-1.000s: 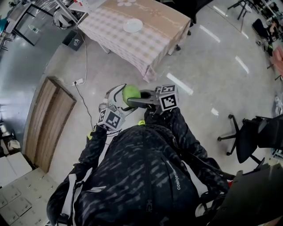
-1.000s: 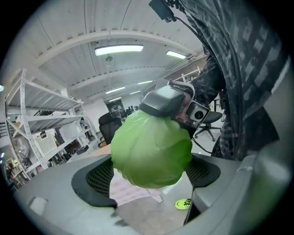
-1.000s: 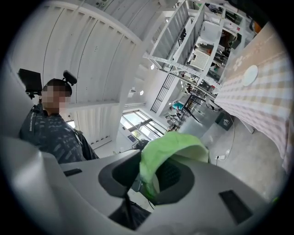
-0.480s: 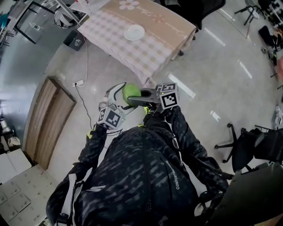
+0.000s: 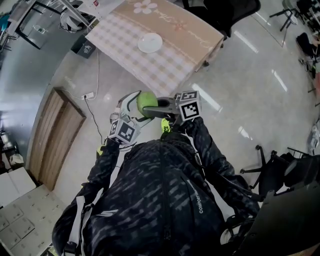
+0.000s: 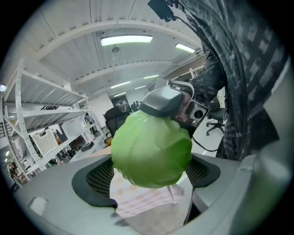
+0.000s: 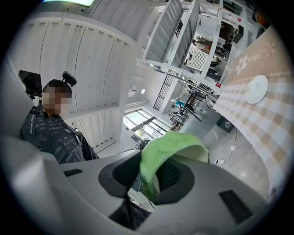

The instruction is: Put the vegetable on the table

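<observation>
A round green cabbage (image 5: 146,101) hangs in front of the person's chest, above the floor, gripped from both sides. My left gripper (image 5: 134,104) is shut on it; in the left gripper view the cabbage (image 6: 151,149) fills the gap between the pads. My right gripper (image 5: 156,108) reaches in from the right and is shut on the cabbage's outer leaf (image 7: 165,153). The right gripper's body (image 6: 167,102) lies over the cabbage top. Ahead stands the table (image 5: 175,60) with a checked cloth and a white plate (image 5: 150,43) on it. The table (image 7: 264,114) and plate (image 7: 256,88) also show in the right gripper view.
A wooden panel (image 5: 55,140) lies on the floor at the left, with a power strip and cable (image 5: 89,93) near it. A black office chair (image 5: 272,167) stands at the right and another chair (image 5: 222,10) behind the table. Metal racks (image 5: 30,20) stand at the far left.
The table and plate have shifted slightly lower and left in the head view as the person walks. Both grippers keep the cabbage in the same hold.
</observation>
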Available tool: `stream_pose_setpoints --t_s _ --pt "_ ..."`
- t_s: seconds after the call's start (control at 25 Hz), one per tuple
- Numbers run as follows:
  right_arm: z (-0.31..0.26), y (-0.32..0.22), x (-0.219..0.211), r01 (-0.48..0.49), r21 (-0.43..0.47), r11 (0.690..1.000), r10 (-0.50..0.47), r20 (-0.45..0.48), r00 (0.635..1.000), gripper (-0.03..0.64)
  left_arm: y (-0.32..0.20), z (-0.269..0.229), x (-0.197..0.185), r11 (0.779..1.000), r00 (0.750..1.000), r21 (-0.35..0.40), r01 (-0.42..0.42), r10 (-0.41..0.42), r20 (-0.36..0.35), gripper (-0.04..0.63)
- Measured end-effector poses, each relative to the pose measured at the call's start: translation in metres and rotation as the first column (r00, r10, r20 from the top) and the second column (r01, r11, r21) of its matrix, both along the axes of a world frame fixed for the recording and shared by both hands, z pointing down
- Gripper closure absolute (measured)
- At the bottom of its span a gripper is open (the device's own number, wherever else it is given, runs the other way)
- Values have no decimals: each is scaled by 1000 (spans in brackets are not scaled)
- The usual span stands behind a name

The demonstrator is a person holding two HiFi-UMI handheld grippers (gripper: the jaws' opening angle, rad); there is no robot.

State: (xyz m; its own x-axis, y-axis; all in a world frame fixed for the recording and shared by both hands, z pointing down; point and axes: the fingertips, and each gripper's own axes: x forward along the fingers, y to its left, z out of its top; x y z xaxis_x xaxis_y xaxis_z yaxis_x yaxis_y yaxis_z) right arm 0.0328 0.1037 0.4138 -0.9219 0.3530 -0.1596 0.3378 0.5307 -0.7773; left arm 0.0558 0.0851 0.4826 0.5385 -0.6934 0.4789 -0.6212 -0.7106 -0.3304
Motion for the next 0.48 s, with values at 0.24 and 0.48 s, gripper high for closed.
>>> stream_pose_setpoints --t_s 0.24,0.48 --pt "2 -27 -3 26 6 1000 -26 -1 1000 531 -30 2 -3 999 1000 17 28 -28 -7 127" --pt "1 -50 -8 33 5 999 -33 6 999 531 -51 2 -10 1000 1000 6 26 -27 17 127"
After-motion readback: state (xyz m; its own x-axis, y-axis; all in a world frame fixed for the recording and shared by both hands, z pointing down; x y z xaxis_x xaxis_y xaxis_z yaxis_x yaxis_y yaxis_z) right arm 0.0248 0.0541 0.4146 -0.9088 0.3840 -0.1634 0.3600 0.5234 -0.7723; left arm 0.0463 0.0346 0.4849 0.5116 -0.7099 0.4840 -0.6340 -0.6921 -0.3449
